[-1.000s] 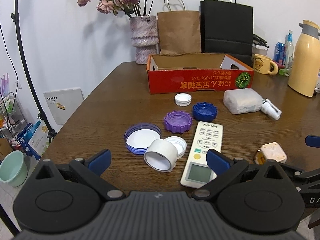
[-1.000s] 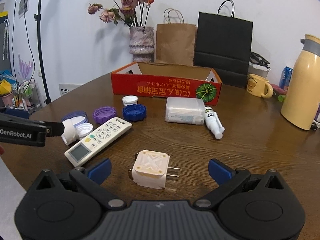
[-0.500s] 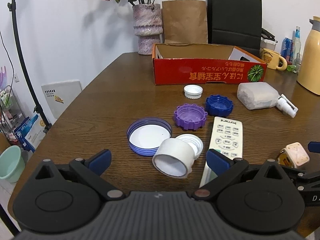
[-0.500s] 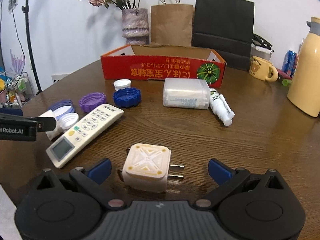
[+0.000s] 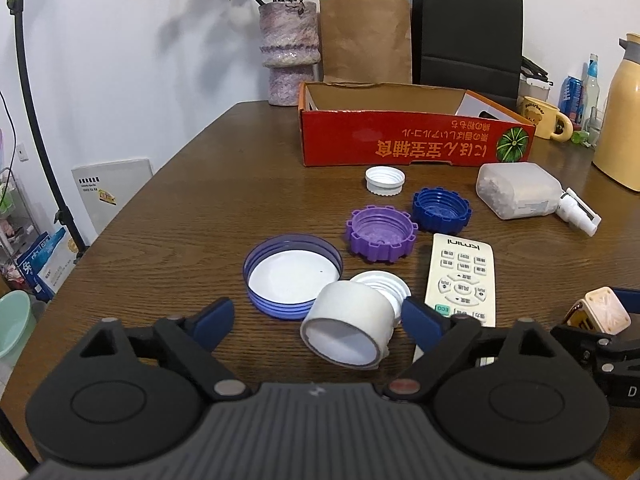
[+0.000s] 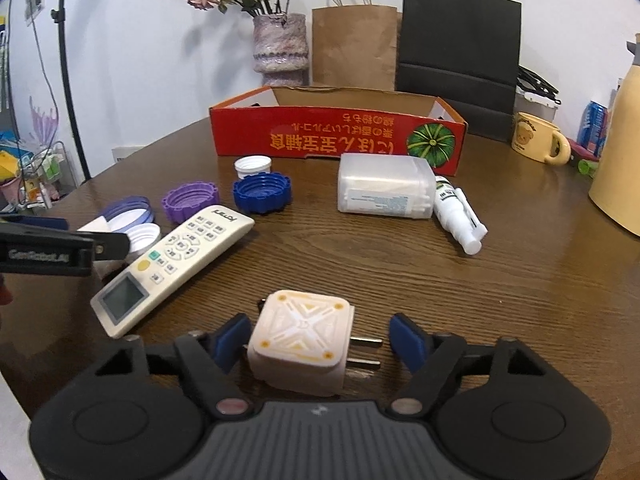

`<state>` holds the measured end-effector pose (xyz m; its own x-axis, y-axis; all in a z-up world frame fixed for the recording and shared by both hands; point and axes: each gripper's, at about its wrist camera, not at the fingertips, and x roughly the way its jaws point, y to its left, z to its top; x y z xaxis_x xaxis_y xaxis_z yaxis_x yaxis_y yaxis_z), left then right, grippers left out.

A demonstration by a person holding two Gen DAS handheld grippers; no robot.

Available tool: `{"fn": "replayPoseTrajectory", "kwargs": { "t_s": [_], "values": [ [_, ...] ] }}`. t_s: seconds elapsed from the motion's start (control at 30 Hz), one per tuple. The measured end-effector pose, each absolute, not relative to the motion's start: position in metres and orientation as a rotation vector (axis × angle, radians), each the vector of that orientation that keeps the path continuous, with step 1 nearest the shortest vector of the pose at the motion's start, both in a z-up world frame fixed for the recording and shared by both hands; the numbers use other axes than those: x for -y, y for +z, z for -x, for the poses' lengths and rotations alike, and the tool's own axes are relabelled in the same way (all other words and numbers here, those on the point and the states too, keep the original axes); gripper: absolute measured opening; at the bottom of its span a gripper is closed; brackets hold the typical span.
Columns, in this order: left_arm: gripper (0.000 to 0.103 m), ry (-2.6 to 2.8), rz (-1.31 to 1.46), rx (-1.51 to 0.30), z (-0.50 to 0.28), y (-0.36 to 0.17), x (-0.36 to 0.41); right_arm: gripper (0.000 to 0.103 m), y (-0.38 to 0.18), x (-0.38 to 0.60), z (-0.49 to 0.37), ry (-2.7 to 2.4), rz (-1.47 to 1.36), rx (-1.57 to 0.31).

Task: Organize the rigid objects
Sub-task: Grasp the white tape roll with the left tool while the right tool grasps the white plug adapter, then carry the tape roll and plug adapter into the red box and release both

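A white tape roll (image 5: pixel 348 320) lies on its side on the wooden table, leaning on a small white cap (image 5: pixel 384 284). My left gripper (image 5: pixel 318 318) straddles the roll with its jaws closing; a gap still shows at the left pad. A cream plug adapter (image 6: pixel 300 336) with two prongs lies between the fingers of my right gripper (image 6: pixel 320 340). Those jaws are closing too, and the right pad stands clear of the prongs. A white remote (image 6: pixel 176 260) lies between the two grippers. The red cardboard box (image 6: pixel 340 136) stands open behind.
A blue-rimmed lid (image 5: pixel 292 276), purple cap (image 5: pixel 380 232), blue cap (image 5: pixel 440 210) and white cap (image 5: pixel 384 180) lie ahead of the roll. A clear swab box (image 6: pixel 384 192) and spray bottle (image 6: pixel 458 216) lie right. Vase (image 5: pixel 288 52), paper bags, mug (image 6: pixel 536 142) and thermos (image 5: pixel 620 120) line the back.
Both grippers have come forward and down toward the table. The left jaws have narrowed around the tape roll, and the right jaws around the plug adapter.
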<state>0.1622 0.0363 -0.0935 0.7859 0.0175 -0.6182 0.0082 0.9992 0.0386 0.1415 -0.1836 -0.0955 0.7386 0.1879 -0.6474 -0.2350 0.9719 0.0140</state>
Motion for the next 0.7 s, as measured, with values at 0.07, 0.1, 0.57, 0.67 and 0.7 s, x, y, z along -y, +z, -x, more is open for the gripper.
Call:
{"fn": "replayPoseTrajectory", "kwargs": {
  "t_s": [0.07, 0.1, 0.57, 0.67, 0.7],
  "values": [
    [0.077, -0.006, -0.029, -0.667, -0.162, -0.095, -0.037, 0.068, -0.095, 0.183, -0.142, 0.241, 0.074, -0.699],
    [0.068, -0.012, -0.026, -0.664, -0.162, -0.094, -0.037, 0.068, -0.095, 0.182, -0.141, 0.244, 0.076, -0.697],
    [0.046, -0.029, -0.042, -0.637, -0.155, -0.088, -0.032, 0.068, -0.094, 0.187, -0.143, 0.247, 0.064, -0.689],
    [0.046, -0.028, -0.041, -0.630, -0.155, -0.084, -0.032, 0.068, -0.092, 0.189, -0.143, 0.244, 0.061, -0.684],
    [0.046, -0.028, -0.040, -0.628, -0.155, -0.083, -0.031, 0.068, -0.092, 0.190, -0.143, 0.243, 0.060, -0.682]
  ]
}}
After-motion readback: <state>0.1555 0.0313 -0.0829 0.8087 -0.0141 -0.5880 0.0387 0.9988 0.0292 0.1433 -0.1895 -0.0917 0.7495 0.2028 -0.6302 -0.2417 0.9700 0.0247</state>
